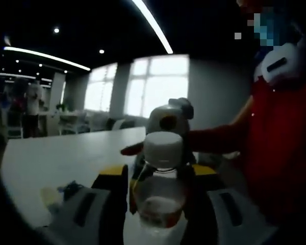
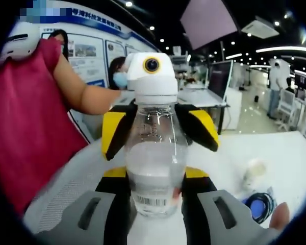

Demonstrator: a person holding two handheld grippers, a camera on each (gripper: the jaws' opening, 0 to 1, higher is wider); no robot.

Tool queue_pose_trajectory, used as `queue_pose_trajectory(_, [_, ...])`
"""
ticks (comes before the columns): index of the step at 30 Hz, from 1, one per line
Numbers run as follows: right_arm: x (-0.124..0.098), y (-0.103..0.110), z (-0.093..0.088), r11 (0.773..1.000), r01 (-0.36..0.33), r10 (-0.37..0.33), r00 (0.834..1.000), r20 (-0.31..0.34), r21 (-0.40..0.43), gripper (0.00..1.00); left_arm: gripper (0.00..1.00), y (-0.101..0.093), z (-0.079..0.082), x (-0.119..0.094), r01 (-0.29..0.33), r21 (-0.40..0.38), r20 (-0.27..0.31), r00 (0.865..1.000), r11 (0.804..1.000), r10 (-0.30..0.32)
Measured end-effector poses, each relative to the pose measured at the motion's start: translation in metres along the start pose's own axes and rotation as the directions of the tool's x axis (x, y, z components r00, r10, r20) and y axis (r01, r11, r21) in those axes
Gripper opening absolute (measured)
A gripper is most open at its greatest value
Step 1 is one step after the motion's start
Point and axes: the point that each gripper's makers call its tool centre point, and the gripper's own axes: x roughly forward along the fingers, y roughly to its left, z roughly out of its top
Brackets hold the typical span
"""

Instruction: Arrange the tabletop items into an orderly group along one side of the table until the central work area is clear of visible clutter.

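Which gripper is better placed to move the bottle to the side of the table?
Hard to call: both grippers, left and right, have their jaws around the bottle. Left looks at the white cap; right at the barcode side, with the table ahead.

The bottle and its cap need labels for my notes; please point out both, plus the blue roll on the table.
bottle [image 2: 156, 168], right gripper view, clear body above the barcode.
cap [image 1: 163, 149], left gripper view, white side wall.
blue roll [image 2: 258, 206], right gripper view, blue centre.
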Motion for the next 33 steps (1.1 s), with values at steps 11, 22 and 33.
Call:
queue_pose_trajectory(11, [-0.003,0.003,0.000,1.000,-0.013,0.013,1.000,0.005,0.002,0.38,0.39,-0.005,0.003,0.002,0.022,0.001,0.010,1.000,1.000,-0.022])
queue_pose_trajectory(22, [-0.005,0.001,-0.001,0.999,-0.019,0.019,1.000,0.011,0.028,0.39,0.35,-0.002,0.005,0.007,-0.003,-0.011,-0.006,1.000,1.000,0.003])
queue_pose_trajectory(33, [-0.009,-0.002,-0.002,0.999,0.001,-0.001,1.000,0.005,0.033,0.39,0.31,0.003,0.009,0.012,-0.034,-0.034,-0.016,0.999,0.999,0.034])
